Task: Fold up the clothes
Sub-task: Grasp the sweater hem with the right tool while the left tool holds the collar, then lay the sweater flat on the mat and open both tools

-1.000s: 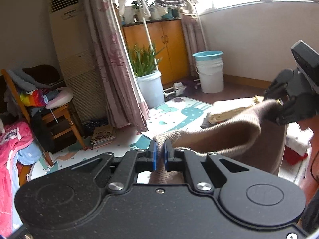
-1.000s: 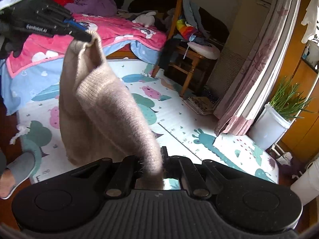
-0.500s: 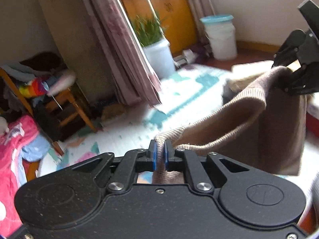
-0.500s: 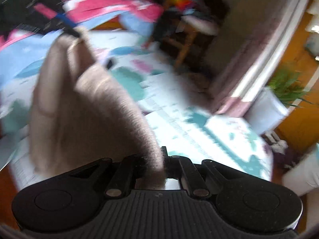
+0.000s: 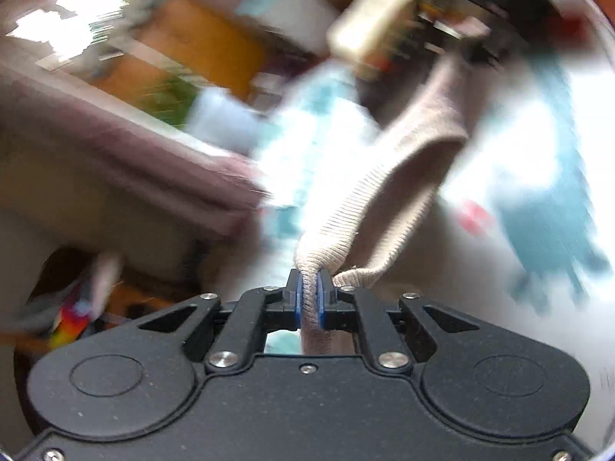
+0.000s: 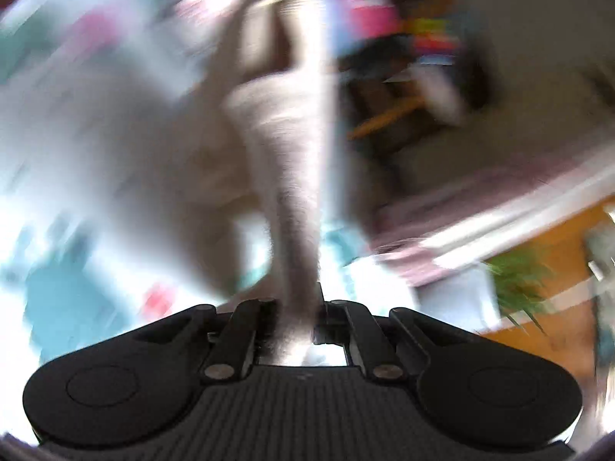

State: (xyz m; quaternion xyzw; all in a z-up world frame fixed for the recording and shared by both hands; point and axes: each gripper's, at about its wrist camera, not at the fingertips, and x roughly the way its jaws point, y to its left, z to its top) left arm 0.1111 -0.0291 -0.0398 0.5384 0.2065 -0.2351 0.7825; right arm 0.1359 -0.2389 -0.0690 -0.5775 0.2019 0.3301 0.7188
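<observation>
Left tool and right tool each pinch the beige sweater (surroundings apparently motion-blurred).

Both views are heavily motion-blurred. From the left wrist, an orange cabinet sits at eleven o'clock, bright window light beside it, a mauve curtain sweeping across at nine. A white-and-teal play mat fills three o'clock. From the right wrist, a green plant at four o'clock, pink bedding at twelve.
</observation>
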